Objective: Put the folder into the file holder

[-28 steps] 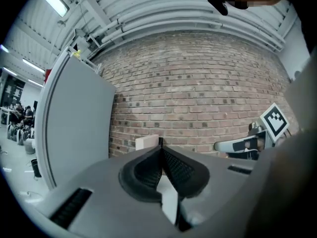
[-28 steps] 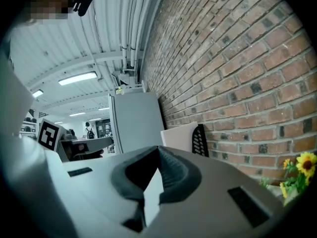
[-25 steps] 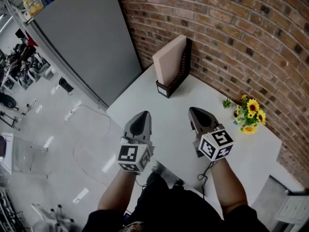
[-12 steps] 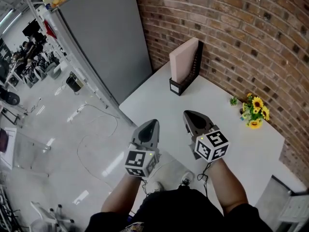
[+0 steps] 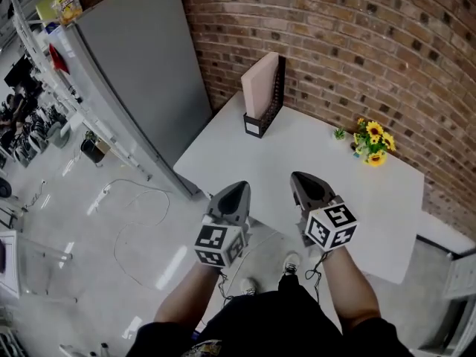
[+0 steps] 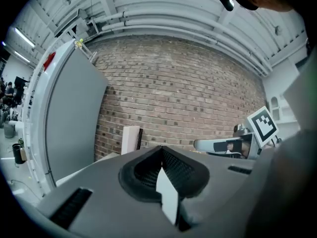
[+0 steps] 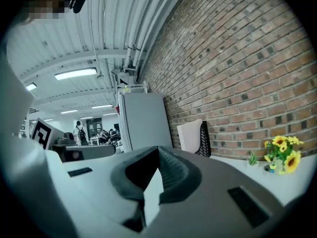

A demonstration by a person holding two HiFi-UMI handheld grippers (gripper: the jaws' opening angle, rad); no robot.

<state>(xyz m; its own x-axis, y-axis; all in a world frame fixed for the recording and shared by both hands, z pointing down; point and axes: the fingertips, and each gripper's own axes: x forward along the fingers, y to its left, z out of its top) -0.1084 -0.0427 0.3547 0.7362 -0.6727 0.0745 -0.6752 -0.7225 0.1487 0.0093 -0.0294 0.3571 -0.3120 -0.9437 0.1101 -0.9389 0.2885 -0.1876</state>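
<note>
Upright pink folder (image 5: 259, 84) sits inside black mesh file holder (image 5: 269, 111), 11 o'clock on white table (image 5: 320, 166); task looks done. So left gripper (image 5: 236, 190) and right gripper (image 5: 302, 179) hang at 6 o'clock, jaws together, empty.

Folder (image 5: 257, 86) sits in the file holder (image 5: 271, 110) at the table's (image 5: 297, 173) eleven o'clock, brick wall (image 5: 357, 43) behind; flowers (image 5: 370, 141) at two o'clock.

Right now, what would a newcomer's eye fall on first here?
A pink folder stands in a black file holder at the far corner of the white table, against the brick wall. Yellow sunflowers sit to its right by the wall. Nearest, the left gripper and right gripper, both shut, empty.
</note>
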